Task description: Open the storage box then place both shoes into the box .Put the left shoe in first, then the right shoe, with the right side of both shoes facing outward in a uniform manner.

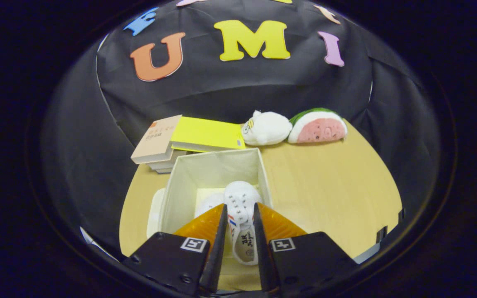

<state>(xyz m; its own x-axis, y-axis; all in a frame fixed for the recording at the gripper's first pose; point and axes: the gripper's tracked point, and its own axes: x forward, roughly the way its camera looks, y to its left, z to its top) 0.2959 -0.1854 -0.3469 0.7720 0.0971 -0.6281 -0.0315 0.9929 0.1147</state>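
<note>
Worktop [325, 186] carries open box [215, 165], one shoe [209, 203] inside; my gripper [240, 225] jaws grasp second shoe [242, 207] above it. Next: lower beside first, release

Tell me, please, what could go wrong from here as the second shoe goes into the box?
1. The gripper holds the white shoe close to the storage box's right wall; it could snag on the rim.
2. Another shoe already lies inside; lowering carelessly may push it askew.
</note>
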